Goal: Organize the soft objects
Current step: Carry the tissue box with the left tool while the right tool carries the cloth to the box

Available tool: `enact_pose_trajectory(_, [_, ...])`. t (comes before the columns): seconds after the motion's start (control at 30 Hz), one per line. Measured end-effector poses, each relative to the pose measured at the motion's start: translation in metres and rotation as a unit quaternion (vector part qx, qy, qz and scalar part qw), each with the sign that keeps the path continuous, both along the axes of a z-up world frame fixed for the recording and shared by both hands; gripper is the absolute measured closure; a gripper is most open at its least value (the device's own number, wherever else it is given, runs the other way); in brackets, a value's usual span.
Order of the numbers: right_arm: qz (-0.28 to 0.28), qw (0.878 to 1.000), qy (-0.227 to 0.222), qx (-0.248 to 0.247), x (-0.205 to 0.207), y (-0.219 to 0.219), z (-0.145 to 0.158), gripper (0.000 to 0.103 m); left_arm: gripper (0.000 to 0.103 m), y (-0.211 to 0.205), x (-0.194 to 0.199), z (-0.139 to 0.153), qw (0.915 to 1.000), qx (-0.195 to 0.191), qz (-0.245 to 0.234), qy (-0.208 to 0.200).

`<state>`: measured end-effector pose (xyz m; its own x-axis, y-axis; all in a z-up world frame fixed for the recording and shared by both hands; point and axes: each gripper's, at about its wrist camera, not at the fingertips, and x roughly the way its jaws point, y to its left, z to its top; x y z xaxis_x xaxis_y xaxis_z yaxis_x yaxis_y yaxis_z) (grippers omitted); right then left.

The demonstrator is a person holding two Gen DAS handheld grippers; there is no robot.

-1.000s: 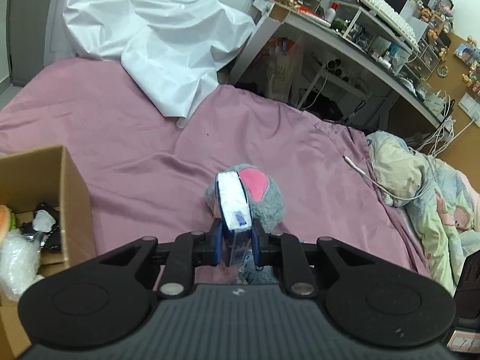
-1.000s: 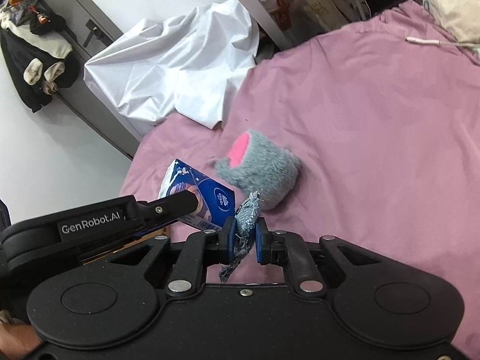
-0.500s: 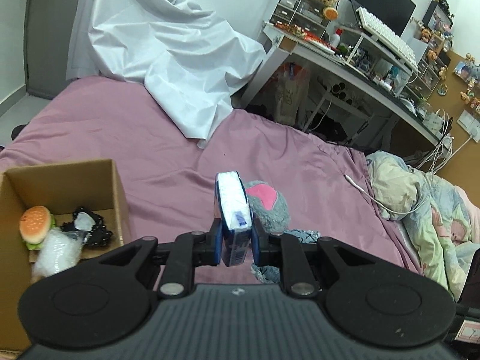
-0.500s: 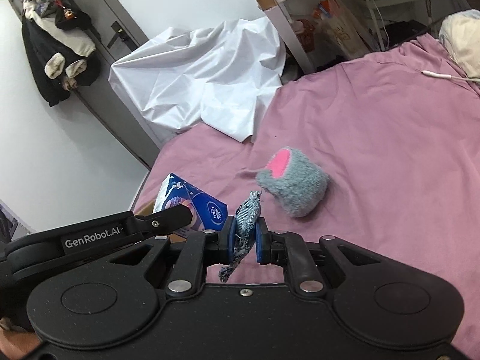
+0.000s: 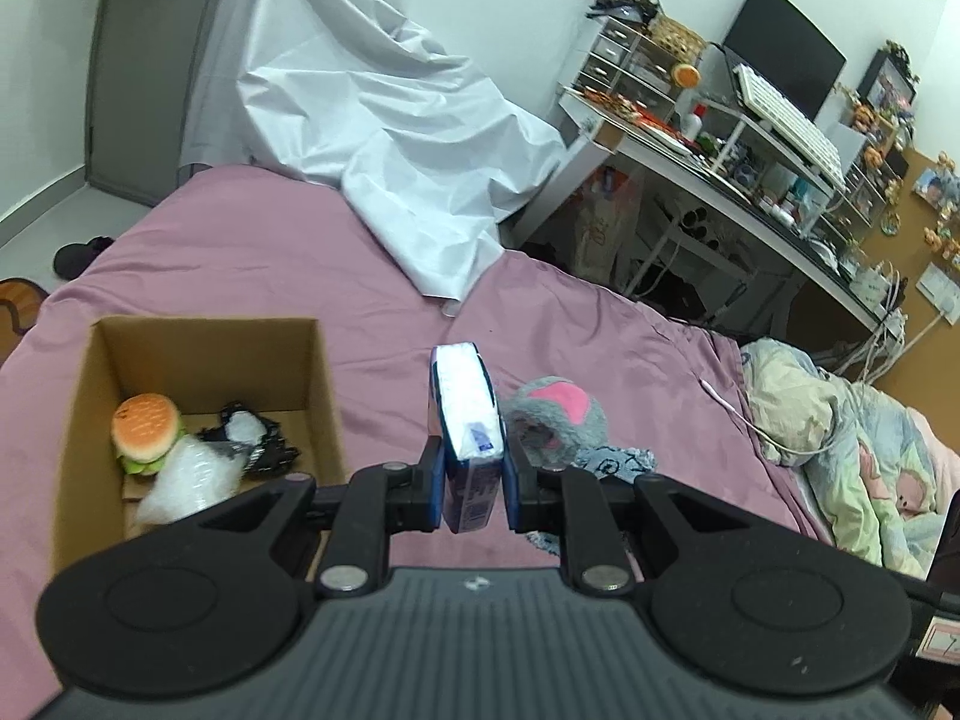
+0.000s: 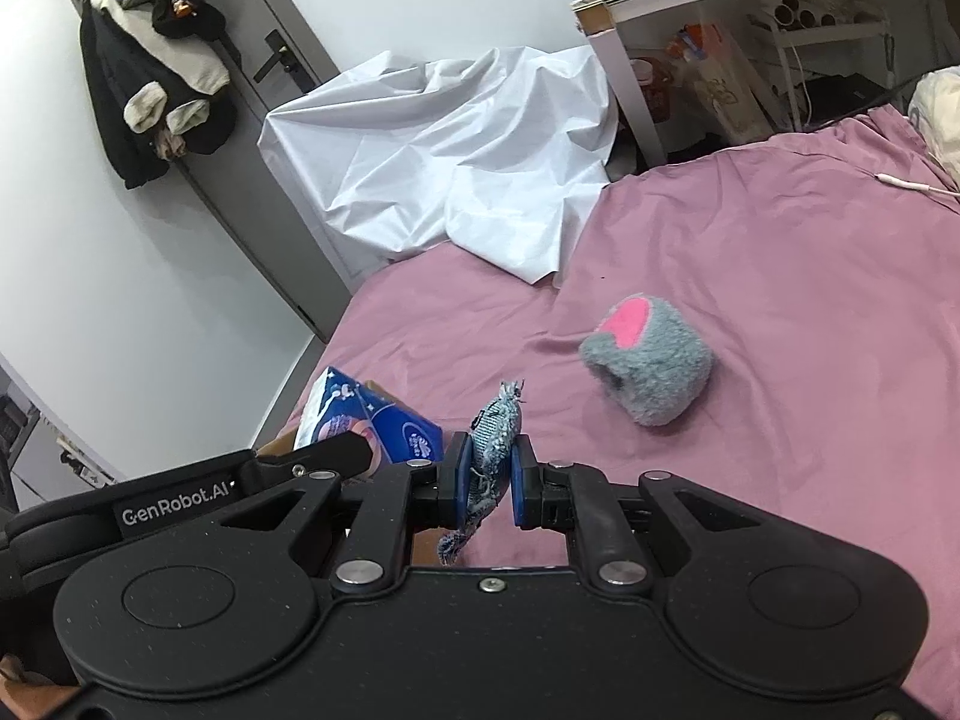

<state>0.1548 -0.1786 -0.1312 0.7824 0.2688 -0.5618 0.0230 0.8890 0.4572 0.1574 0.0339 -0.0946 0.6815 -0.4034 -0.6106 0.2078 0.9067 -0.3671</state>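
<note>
Both views have pulled back from the bed. The cardboard box [image 5: 204, 354], earlier cut off at the left edge, now shows whole at middle left; the grey plush [image 6: 651, 369] sits farther off, right of centre.

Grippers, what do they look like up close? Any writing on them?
Both are matte black with two round discs, ribbed tops, silver bolts and blue finger pads. The left gripper shows white "GenRobot.AI" lettering on its side in the right wrist view. The right gripper looks the same.
</note>
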Motion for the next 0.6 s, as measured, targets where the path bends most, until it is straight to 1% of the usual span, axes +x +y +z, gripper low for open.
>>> enact_pose_trajectory(0.3, [0.007,1.0,-0.009,-0.002,-0.001,0.027,0.004,0.09,0.085,0.044,-0.012,-0.002,0.999,-0.008,0.043,-0.001])
enact_pose_trajectory(0.5, [0.02,1.0,-0.017,-0.003,0.002,0.056,0.009,0.089,0.085,0.079,-0.016,-0.003,0.9964,-0.02,0.083,0.0])
enact_pose_trajectory(0.6, [0.025,1.0,-0.018,-0.004,0.002,0.063,0.01,0.089,0.085,0.091,-0.02,-0.005,0.9953,-0.026,0.093,0.003])
